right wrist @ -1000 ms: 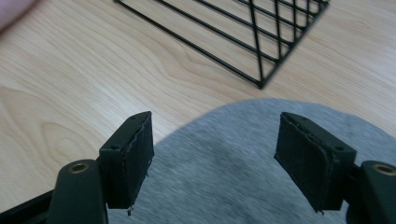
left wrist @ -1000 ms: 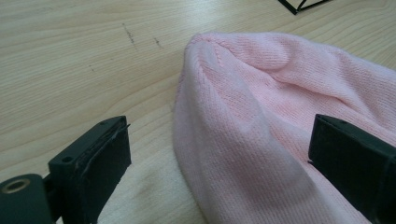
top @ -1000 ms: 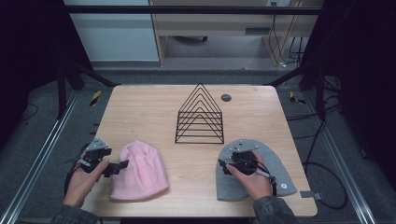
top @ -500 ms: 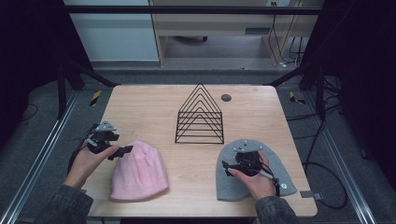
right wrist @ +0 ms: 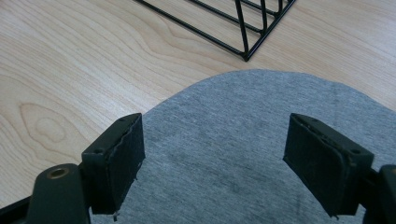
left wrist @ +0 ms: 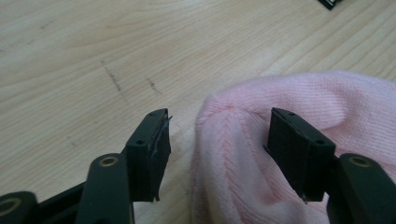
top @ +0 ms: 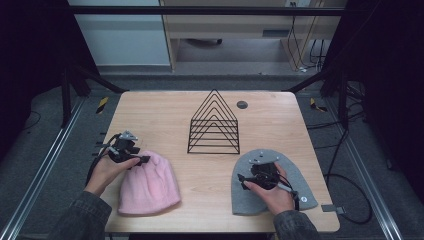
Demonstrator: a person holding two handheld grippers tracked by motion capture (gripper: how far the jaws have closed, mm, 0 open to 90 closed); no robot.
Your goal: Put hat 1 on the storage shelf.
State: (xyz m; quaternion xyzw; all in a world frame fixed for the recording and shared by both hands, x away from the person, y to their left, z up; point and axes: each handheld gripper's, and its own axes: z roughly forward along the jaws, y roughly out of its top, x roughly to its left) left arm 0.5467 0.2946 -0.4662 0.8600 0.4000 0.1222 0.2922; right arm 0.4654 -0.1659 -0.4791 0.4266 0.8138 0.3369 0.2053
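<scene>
Two soft hats lie flat on the table (top: pixel 210 195). The pink hat (top: pixel 149 184) is at the near left. The grey hat (top: pixel 272 182) is at the near right. A black wire rack (top: pixel 214 125) stands between them, a bit farther back, and touches neither.

The left gripper (top: pixel 142 160) is at the far top edge of the pink hat. In the left gripper view its jaws are spread wide. The rounded top of the pink hat (left wrist: pixel 289 154) sits between them — one jaw is over bare wood, the other rests by the knit. Nothing is pinched yet.

The right gripper (top: pixel 242 178) hangs over the grey hat. Its jaws are spread wide too, with the flat grey cloth (right wrist: pixel 243 154) under them and the rack's corner (right wrist: pixel 246 56) just past the hat's edge.

The step looks like grabbing each hat, maybe to set it on the rack. To do it well, the left gripper should push a little farther on, so both jaws have knit between them, then close slowly. The pink hat is thick and squashy, so a deep bite will hold better than a nip at the edge.

The grey hat is thin and lies flat. The right gripper should tip down and catch the edge, or it may only slide on top. Lift gently — floppy cloth can snag on the rack's wires.
</scene>
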